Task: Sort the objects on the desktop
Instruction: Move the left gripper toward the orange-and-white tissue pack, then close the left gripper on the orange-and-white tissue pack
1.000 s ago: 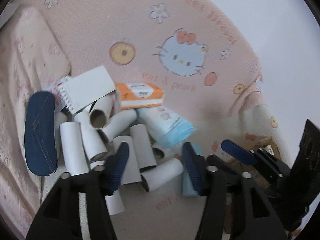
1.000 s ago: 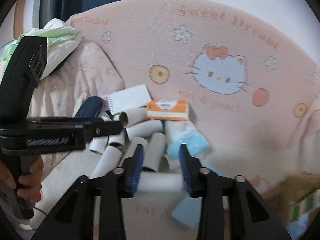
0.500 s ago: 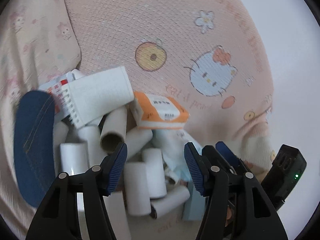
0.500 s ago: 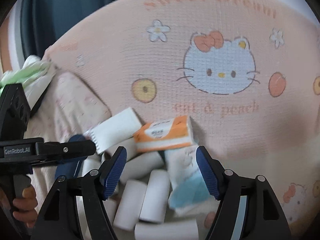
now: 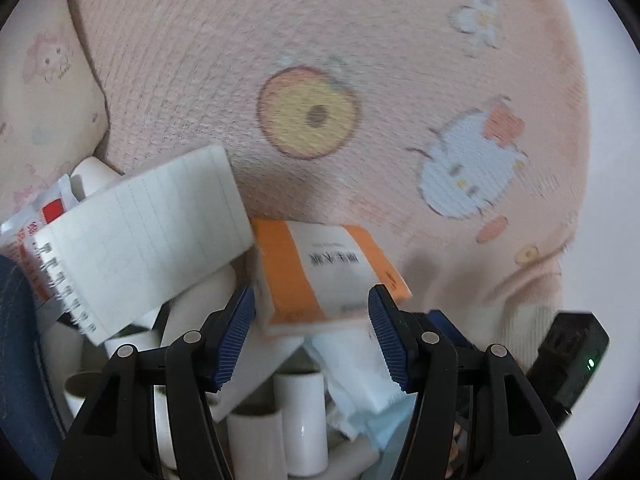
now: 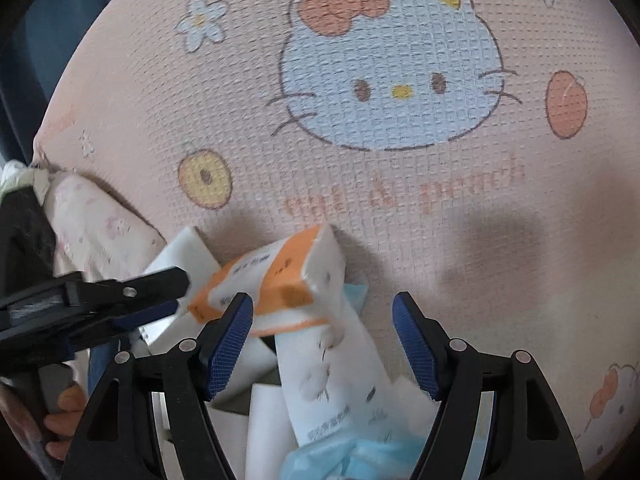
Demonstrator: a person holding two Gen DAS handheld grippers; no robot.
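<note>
Pink cat-print blanket point(image 5: 360, 40) underlies your pile. Spiral notepad point(image 5: 140, 240) at left; orange tissue pack point(image 5: 320, 272) just ahead between your left gripper point(image 5: 312, 336) pads, spread wide, holding nothing. Your right gripper point(image 6: 322, 344) likewise gapes, over the white-blue tissue pack point(image 6: 332, 392).

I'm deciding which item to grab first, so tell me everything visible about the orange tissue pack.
The orange tissue pack is a soft, rectangular plastic-wrapped packet, orange with a white band carrying dark printed text too blurred to read. It lies tilted on top of the pile, resting on the white-and-blue tissue pack and cardboard tubes, its left edge by the spiral notepad. It looks sealed. Both open grippers, left gripper and right gripper, are near it, neither gripping.
</note>
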